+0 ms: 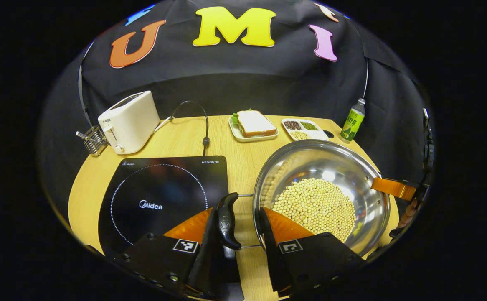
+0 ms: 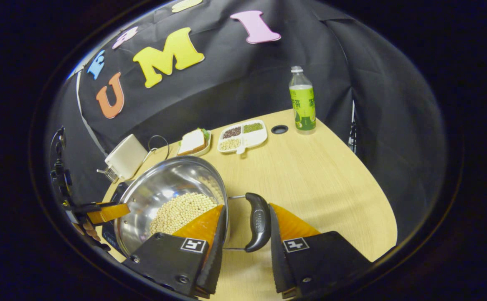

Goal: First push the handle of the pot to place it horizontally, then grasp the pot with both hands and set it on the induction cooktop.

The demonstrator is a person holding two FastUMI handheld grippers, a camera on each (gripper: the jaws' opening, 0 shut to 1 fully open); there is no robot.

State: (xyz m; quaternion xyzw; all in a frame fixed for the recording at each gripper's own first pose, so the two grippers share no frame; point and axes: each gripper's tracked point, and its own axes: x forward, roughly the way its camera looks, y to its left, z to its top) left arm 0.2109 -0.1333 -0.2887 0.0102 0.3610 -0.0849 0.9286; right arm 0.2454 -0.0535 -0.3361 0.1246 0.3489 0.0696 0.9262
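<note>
In the left gripper view, the left gripper (image 1: 236,221) has its two fingers set either side of a black side handle (image 1: 228,220) of the pot (image 1: 321,195). One finger lies against the handle; the other sits by the pot's rim with a small gap, so whether both press on it cannot be told.

In the right gripper view, the right gripper (image 2: 247,223) likewise brackets the opposite black handle (image 2: 259,227), fingers narrow and close around it, firm contact uncertain.

Outward from the fingers, the steel pot holds pale round beans (image 1: 316,205) and rests on the wooden counter (image 2: 318,175). The induction cooktop (image 1: 160,200) lies just beside the pot, at nine o'clock from it in the left gripper view.

Both handles look level, so the pushing step appears done. The two-handed grasp seems to be in hand; lifting the pot and setting it on the cooktop is left.

Farther back stand a toaster (image 1: 129,121) at eleven o'clock, a sandwich plate (image 1: 252,125), a divided dish of beans (image 1: 304,128) and a green bottle (image 2: 303,102).
</note>
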